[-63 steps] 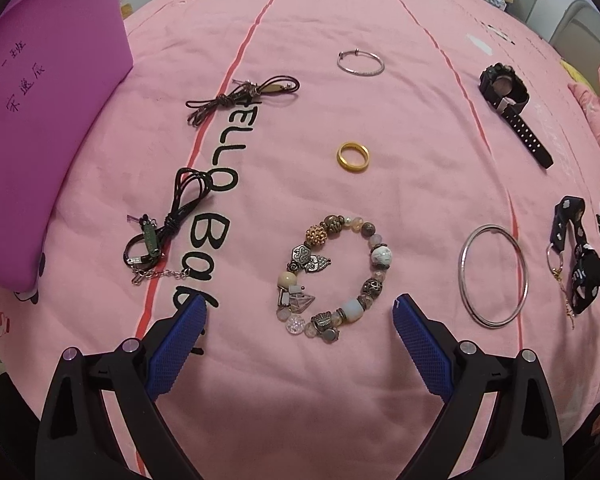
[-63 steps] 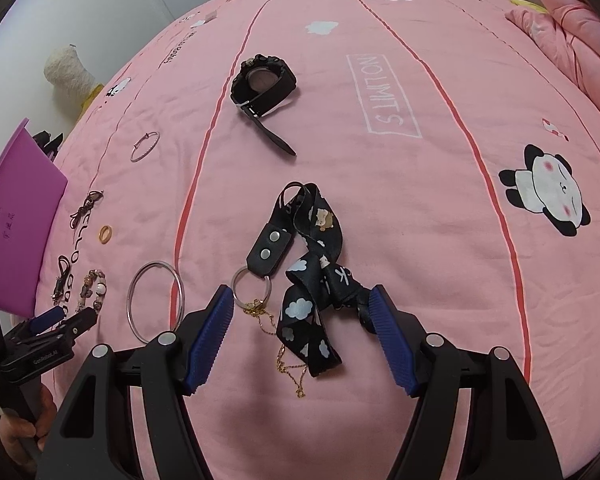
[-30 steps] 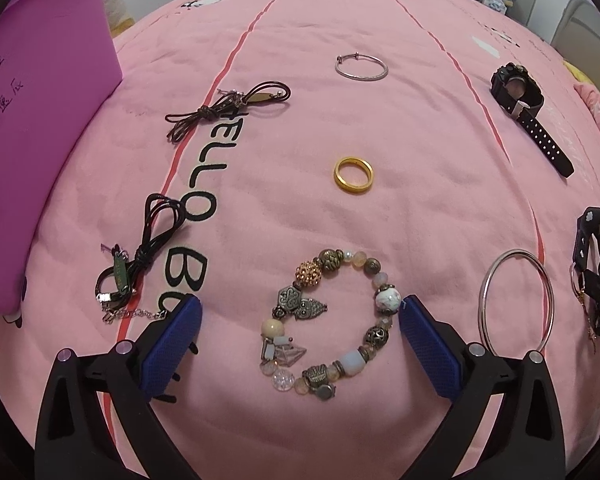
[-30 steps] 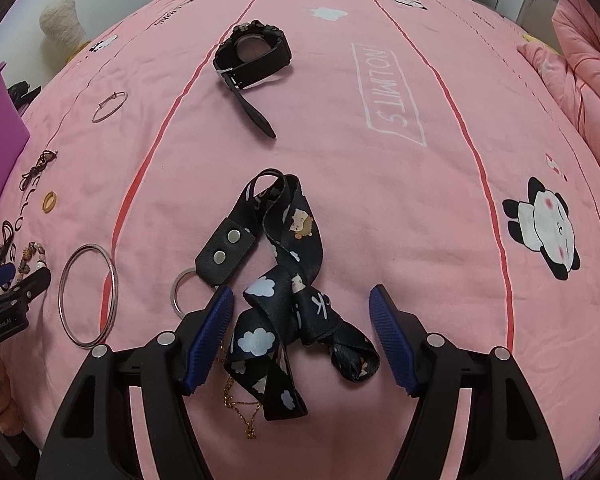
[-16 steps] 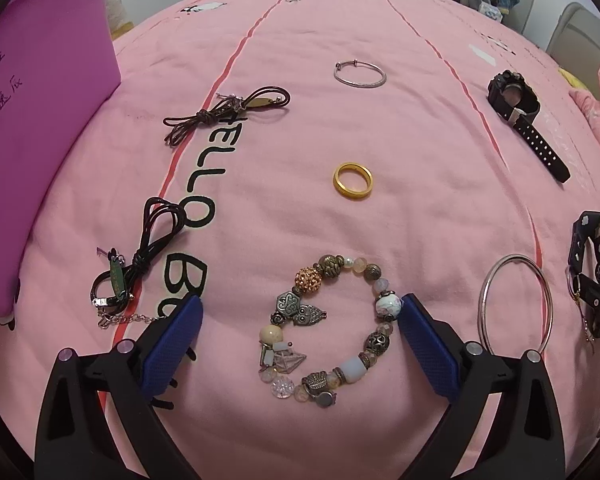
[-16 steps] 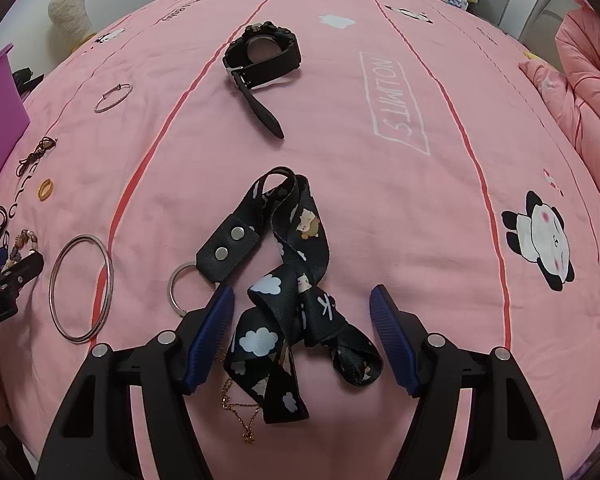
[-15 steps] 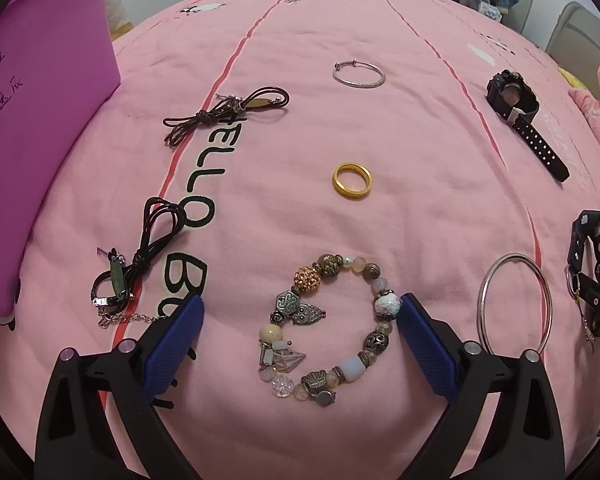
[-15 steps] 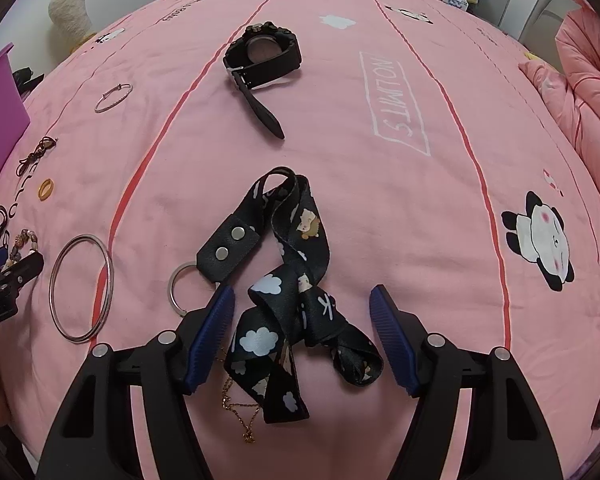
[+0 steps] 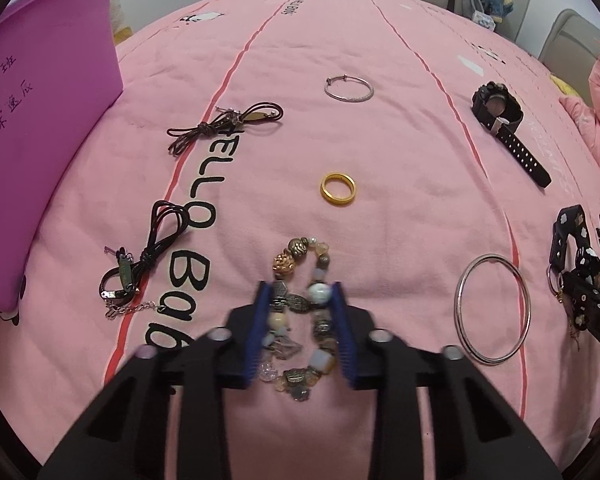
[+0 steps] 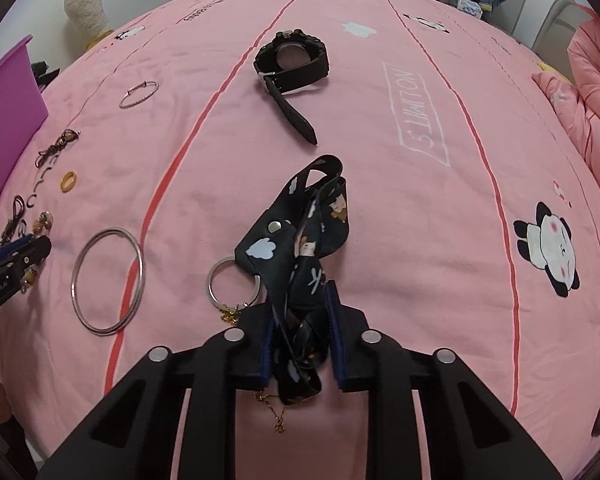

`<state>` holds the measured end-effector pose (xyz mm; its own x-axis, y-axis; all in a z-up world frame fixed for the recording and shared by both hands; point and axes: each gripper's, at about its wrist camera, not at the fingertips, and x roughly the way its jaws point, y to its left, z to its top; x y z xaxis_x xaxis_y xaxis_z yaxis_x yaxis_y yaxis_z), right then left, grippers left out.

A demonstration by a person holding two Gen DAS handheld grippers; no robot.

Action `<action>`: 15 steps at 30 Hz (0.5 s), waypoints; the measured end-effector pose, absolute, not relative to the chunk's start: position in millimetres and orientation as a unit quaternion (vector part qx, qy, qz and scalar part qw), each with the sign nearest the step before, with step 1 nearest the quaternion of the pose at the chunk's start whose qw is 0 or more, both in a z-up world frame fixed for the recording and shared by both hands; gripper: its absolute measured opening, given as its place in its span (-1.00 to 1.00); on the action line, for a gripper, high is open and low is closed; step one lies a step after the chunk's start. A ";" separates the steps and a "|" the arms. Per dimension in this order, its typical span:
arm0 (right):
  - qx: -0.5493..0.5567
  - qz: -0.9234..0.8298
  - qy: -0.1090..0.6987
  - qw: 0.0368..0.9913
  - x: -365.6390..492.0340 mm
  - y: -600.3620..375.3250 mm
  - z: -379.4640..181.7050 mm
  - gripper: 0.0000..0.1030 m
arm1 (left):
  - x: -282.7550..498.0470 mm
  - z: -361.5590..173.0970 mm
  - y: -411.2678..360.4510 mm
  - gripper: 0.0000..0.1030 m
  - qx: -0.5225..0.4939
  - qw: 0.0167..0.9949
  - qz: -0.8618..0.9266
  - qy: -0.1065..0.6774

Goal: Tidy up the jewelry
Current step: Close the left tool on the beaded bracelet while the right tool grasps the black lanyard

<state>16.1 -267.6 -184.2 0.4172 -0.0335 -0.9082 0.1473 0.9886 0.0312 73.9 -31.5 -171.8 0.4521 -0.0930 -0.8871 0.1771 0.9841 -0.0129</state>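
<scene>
While the left claw (image 9: 300,322) pinches the beaded bracelet (image 9: 302,316) and the right claw (image 10: 302,330) pinches the black lanyard (image 10: 300,248), the pink bedspread (image 10: 420,208) carries a purple box (image 9: 40,120) at ten o'clock.

My left gripper (image 9: 300,334) is clamped on the beaded bracelet (image 9: 302,316) near the bed's (image 9: 400,152) front edge, squashing it narrow. Gold ring (image 9: 338,189) sits just beyond, silver bangle (image 9: 492,307) off to the right, black cords (image 9: 146,258) to the left w/ a purple box (image 9: 40,92) at the left edge.
</scene>
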 end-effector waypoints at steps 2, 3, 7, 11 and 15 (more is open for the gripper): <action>0.068 -0.051 0.536 0.840 14.9 -271.0 -181.7 -0.62 | 74.7 -169.6 -29.7 -0.62 0.034 0.850 -0.083 0.519; 0.075 -0.050 0.535 0.840 14.1 -272.9 -180.6 -0.63 | 74.3 -168.1 -29.0 -0.65 0.032 0.850 -0.086 0.519; 0.088 -0.049 0.529 0.843 10.0 -273.9 -173.5 -0.63 | 71.5 -162.1 -27.4 -0.73 0.030 0.851 -0.090 0.517; 0.096 -0.046 0.524 0.845 5.6 -273.8 -165.7 -0.63 | 67.4 -155.9 -25.5 -0.75 0.027 0.851 -0.095 0.516; 0.099 -0.045 0.520 0.847 -0.2 -272.8 -158.7 -0.63 | 63.6 -148.3 -23.0 -0.76 0.023 0.853 -0.098 0.512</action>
<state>-0.2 -272.8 -158.7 0.4560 0.0267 -0.8896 0.1791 0.9763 0.1212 63.6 -23.0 -148.3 0.4562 -0.1431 -0.8783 0.1910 0.9797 -0.0604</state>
